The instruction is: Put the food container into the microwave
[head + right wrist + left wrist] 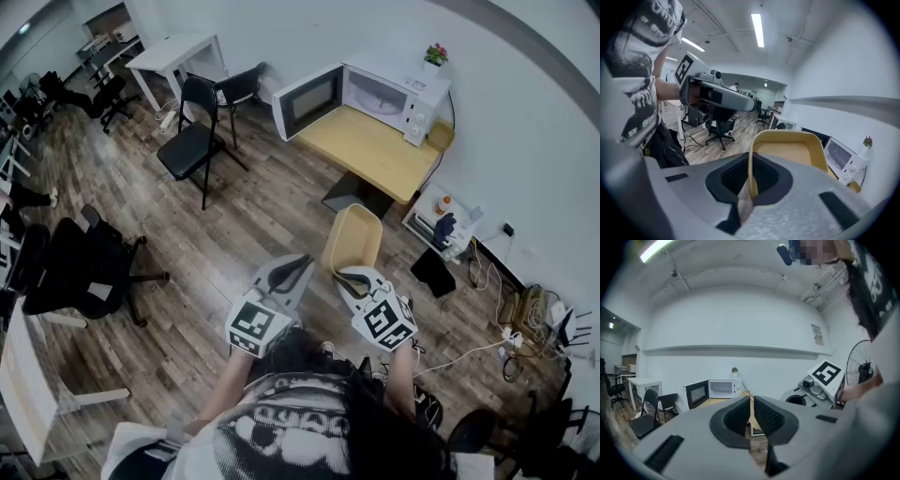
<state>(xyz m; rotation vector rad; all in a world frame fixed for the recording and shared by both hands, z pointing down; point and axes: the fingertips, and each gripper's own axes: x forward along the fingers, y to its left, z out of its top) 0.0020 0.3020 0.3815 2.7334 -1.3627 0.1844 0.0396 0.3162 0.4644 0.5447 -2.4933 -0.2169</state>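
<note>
I carry a shallow yellow food container point(352, 239) out in front of me over the wood floor. My right gripper point(345, 275) is shut on its near rim; in the right gripper view the rim point(750, 176) stands thin between the pads and the container point(787, 150) opens beyond. My left gripper point(310, 261) meets its left edge, and a thin yellow strip of the container point(751, 409) fills the narrow gap between those pads. The white microwave point(386, 94) stands on a wooden table point(375, 155) ahead, its door point(307, 98) swung wide open.
A black folding chair point(192, 141) stands left of the table, and a black office chair point(80, 267) lies further left. A low shelf with bottles point(445, 223) and floor cables point(469, 356) are on the right. A small plant point(436, 54) sits on the microwave.
</note>
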